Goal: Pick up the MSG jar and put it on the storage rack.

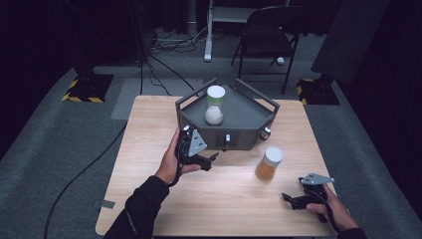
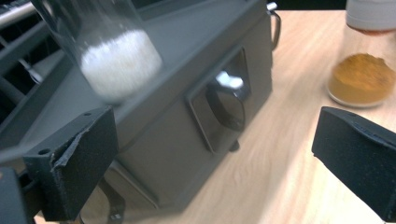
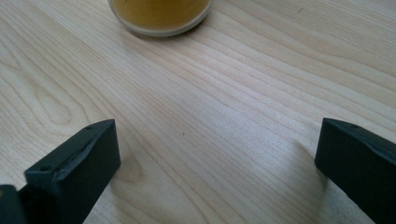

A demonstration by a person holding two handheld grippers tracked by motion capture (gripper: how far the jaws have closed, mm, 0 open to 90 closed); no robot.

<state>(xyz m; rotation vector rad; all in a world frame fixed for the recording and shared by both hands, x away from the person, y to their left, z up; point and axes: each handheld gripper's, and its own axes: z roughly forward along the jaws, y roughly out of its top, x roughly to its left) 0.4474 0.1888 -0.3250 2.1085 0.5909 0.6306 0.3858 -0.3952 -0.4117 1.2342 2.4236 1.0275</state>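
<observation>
A dark grey rack (image 1: 244, 130) stands at the table's far middle, and a jar of white powder (image 1: 214, 105) with a white lid stands upright on it. A second jar with orange powder (image 1: 269, 163) rests on the wood to the rack's front right. My left gripper (image 1: 210, 160) hovers open just in front of the rack's left corner. In the left gripper view the white jar (image 2: 116, 60), the rack front (image 2: 187, 135) and the orange jar (image 2: 362, 77) lie ahead of the wide-apart jaws. My right gripper (image 1: 291, 199) is open, low near the front right, with the orange jar (image 3: 161, 16) beyond it.
The wooden table (image 1: 149, 149) sits on grey carpet. A folding chair (image 1: 268, 35) and a stand leg (image 1: 209, 35) are behind it, with cables on the floor at left. The rack front carries a recessed handle (image 2: 226, 105).
</observation>
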